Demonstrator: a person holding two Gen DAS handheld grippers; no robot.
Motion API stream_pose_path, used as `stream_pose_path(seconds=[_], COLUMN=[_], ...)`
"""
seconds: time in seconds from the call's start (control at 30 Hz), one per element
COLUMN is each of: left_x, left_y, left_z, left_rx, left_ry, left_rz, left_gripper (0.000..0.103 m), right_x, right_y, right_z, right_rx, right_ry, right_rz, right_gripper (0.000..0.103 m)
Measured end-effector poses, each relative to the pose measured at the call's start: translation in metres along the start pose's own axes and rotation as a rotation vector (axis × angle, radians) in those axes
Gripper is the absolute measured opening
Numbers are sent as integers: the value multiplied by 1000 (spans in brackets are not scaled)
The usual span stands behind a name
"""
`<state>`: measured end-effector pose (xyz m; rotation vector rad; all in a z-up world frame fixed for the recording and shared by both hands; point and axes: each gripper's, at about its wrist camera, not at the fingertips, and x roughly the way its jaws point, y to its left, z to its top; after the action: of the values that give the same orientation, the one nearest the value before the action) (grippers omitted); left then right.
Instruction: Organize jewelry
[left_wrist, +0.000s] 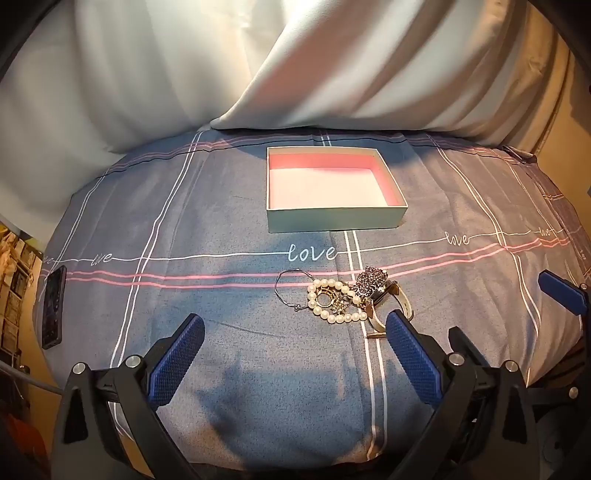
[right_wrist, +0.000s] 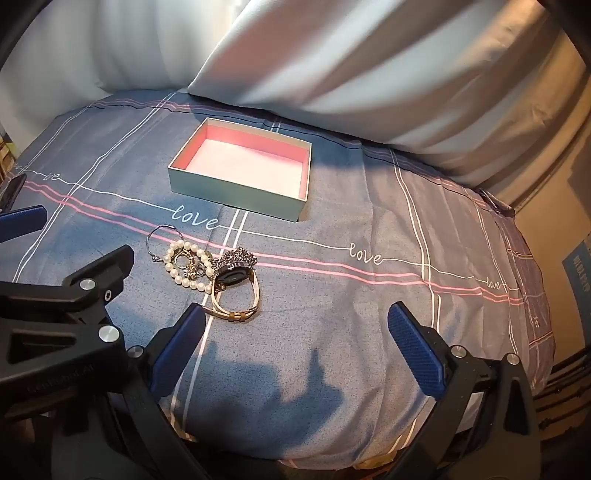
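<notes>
A heap of jewelry lies on the blue bedsheet: a pearl bracelet (left_wrist: 332, 301) (right_wrist: 184, 266), a thin silver bangle (left_wrist: 286, 290) (right_wrist: 155, 243), a sparkly purple piece (left_wrist: 371, 280) (right_wrist: 238, 256) and a watch with a pale strap (left_wrist: 388, 306) (right_wrist: 236, 295). Beyond the heap sits an open box (left_wrist: 334, 218) (right_wrist: 236, 194) with a pink lining and nothing inside. My left gripper (left_wrist: 295, 325) hovers open just short of the heap. My right gripper (right_wrist: 297, 314) is open too, with the watch just ahead of its left finger.
White pillows (left_wrist: 332, 74) line the far side of the bed behind the box. A dark phone (left_wrist: 53, 306) lies on the sheet at the far left. The bed's right edge (right_wrist: 535, 295) drops off toward a wall.
</notes>
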<state>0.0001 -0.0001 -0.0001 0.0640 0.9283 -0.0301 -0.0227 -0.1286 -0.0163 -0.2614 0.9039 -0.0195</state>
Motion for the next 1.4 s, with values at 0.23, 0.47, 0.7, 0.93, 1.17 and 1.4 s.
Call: stream_pose_path(seconds=[0.23,0.47,0.7,0.93,1.17,1.4], left_x=[-2,-1,-6,-11,-13,-12], left_y=[0,9,5,4,5,6], left_z=[-1,0,-2,-1,0,0], left_rx=[-9,-14,-16,-12,-15,-18], left_ry=[-7,1,-18,-43,-50,-46], left_rz=[-19,-32,-34,-36,-40,-47], left_gripper=[97,97,97,97,97,97], right_x=[1,0,0,-1,-2,-2], right_y=[1,1,1,1,0,0], right_z=[-1,-1,-1,-1,0,-1], right_rx=[-1,0,-4,-5,-3,-4], right_ry=[0,-2,-4,-7,-10,-10], right_rz=[-2,0,-1,-6,-8,-12], right_gripper=[97,97,97,97,97,97])
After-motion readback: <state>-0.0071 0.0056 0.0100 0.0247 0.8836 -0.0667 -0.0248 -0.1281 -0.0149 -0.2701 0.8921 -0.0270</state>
